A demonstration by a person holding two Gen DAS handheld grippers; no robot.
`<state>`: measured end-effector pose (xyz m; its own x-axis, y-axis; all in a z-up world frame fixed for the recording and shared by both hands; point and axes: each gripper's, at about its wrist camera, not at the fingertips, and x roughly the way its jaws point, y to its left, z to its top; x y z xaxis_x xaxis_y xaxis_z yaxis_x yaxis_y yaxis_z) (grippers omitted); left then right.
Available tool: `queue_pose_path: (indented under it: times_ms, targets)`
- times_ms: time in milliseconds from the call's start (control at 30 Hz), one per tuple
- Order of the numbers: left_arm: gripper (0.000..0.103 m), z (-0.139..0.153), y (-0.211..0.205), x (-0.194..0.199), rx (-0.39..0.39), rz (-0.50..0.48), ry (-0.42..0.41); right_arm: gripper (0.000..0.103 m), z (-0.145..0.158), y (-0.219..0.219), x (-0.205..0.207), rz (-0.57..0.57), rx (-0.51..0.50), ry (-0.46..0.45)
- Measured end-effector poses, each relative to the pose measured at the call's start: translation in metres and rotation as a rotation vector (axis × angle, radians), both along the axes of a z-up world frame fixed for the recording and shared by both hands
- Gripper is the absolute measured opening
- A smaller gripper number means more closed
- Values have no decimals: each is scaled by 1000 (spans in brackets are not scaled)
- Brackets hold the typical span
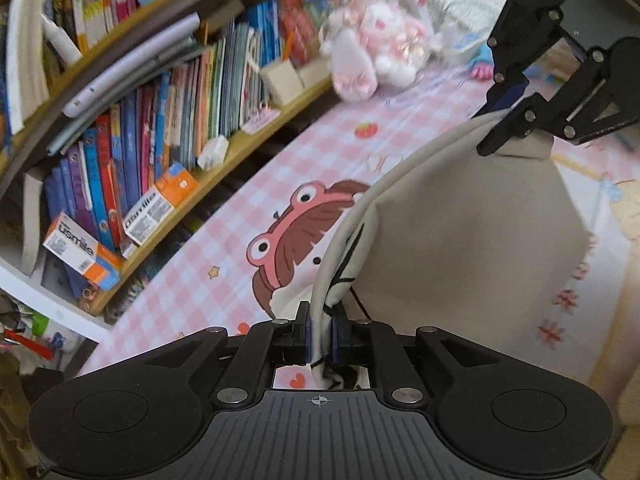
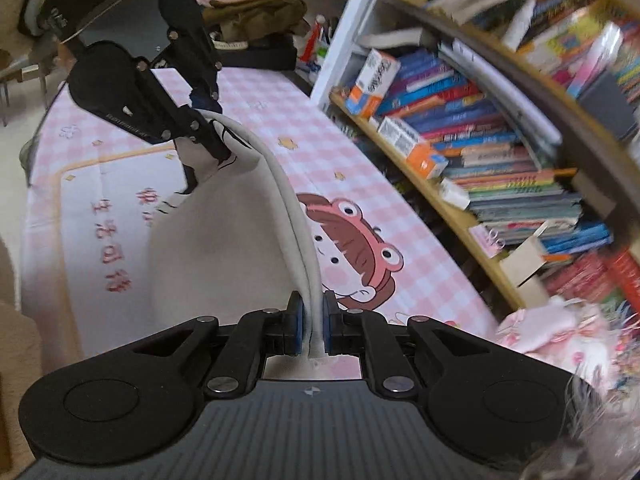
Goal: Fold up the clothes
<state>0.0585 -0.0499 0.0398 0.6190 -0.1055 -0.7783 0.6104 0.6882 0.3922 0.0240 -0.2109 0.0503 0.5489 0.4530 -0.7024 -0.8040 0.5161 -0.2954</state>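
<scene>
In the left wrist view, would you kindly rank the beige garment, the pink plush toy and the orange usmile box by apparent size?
1. Beige garment, by far the largest, though nearest the camera.
2. Pink plush toy.
3. Orange usmile box; close to the toy, so the order of these two is unsure.

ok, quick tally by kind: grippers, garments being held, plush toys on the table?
Grippers: 2, left and right, each shut on the garment's edge
Garments: 1, beige garment, stretched between them above the checked tablecloth
Plush toys: 1, pink-and-white plush, by the bookshelf
Total: 4
</scene>
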Motion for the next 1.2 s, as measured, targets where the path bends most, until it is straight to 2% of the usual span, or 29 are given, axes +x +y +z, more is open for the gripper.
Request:
queue_pose_path:
  times_ms: [133, 200, 233, 267, 333, 400, 433, 467, 533, 633, 733, 800, 900, 1033, 1067, 1100, 1133, 1167, 1200]
  targets:
    - [14, -18, -1, 23, 33, 19, 42, 9, -22, -2, 36, -8, 14, 56]
    - [19, -25, -2, 32, 54, 24, 51, 9, -34, -3, 49, -10, 12, 83]
    - [25, -29, -2, 36, 69, 30, 49, 9, -40, -3, 54, -10, 10, 96]
    - [37, -33, -2, 41, 92, 43, 40, 9, -45, -4, 59, -13, 10, 108]
    - [50, -40, 2, 48, 131, 80, 24, 10, -57, -5, 69, -26, 11, 134]
    - [51, -41, 11, 54, 136, 129, 26, 17, -68, -7, 77, -68, 14, 136]
    - [51, -39, 18, 55, 111, 167, 29, 20, -73, -11, 82, -133, 16, 123]
    - [50, -36, 26, 56, 60, 204, 36, 19, -77, -15, 87, -198, 18, 110]
    - [49, -29, 46, 53, -104, 290, 62, 20, -85, -23, 96, -327, 34, 93]
    - [49, -28, 72, 39, -355, 383, 106, 21, -82, -52, 96, -502, 207, 192]
    - [48, -38, 85, 23, -496, 448, 135, 21, -79, -81, 81, -590, 434, 360]
    - [48, -46, 92, 16, -568, 476, 158, 23, -78, -90, 66, -641, 499, 402]
    - [48, -56, 103, 12, -655, 502, 192, 32, -78, -96, 40, -718, 592, 473]
    - [45, -66, 123, 13, -803, 539, 251, 31, -82, -91, 14, -805, 686, 557]
    - [41, -68, 127, 14, -834, 548, 265, 29, -84, -87, 11, -835, 664, 552]
    - [35, -69, 130, 14, -849, 558, 277, 18, -87, -84, 8, -864, 642, 547]
    - [18, -69, 131, 15, -849, 571, 293, 9, -92, -82, 8, -896, 625, 543]
    - [7, -66, 134, 16, -864, 585, 312, 9, -97, -81, 7, -928, 611, 541]
    - [3, -61, 137, 15, -919, 585, 331, 7, -102, -82, 5, -963, 611, 541]
